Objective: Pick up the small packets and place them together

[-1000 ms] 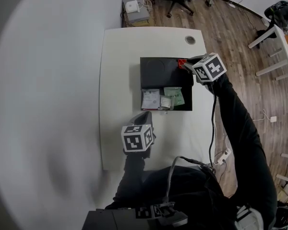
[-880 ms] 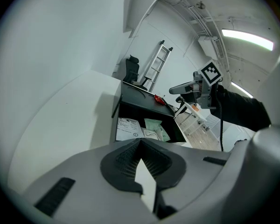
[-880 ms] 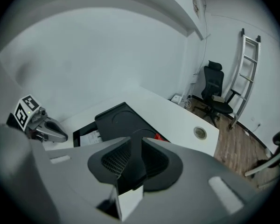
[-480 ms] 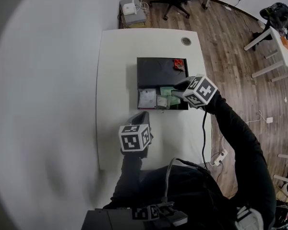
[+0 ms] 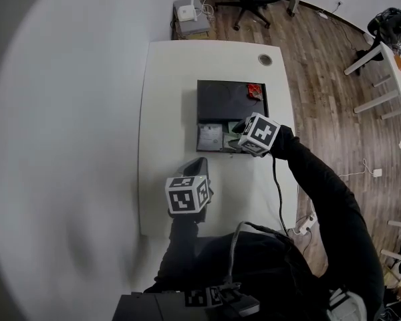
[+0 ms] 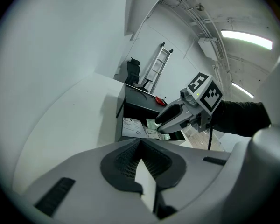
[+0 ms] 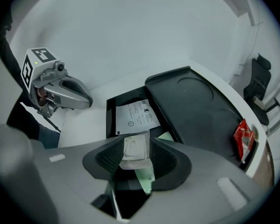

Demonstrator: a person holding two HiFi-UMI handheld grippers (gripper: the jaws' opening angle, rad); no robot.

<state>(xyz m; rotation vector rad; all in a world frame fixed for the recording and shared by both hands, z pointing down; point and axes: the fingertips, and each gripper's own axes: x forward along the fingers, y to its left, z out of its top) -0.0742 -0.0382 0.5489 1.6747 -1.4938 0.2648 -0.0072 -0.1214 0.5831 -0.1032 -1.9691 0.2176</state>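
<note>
Small pale packet (image 7: 133, 152): lies flat in the near compartment of the black tray (image 7: 191, 101). It overlaps a green packet (image 7: 145, 181) and sits just beside a larger white printed packet (image 7: 136, 115); these three form the gathered heap. Red packet (image 7: 242, 139): alone at the tray's far corner, well apart from the heap, not yet gathered. Right gripper (image 7: 136, 143): pointed steeply down over the heap. Its jaws have just been opening and stand apart with the pale packet between them, pads apparently not pressing it. Left gripper (image 6: 141, 143): jaws together, nothing in them, held above the white table (image 5: 167, 112) near the tray. Hazards, as judged: a closing bite here could take the green packet along with the pale one, or crease both. A low approach could catch the compartment wall and shift the tray. The red packet could be left out of the heap.
</note>
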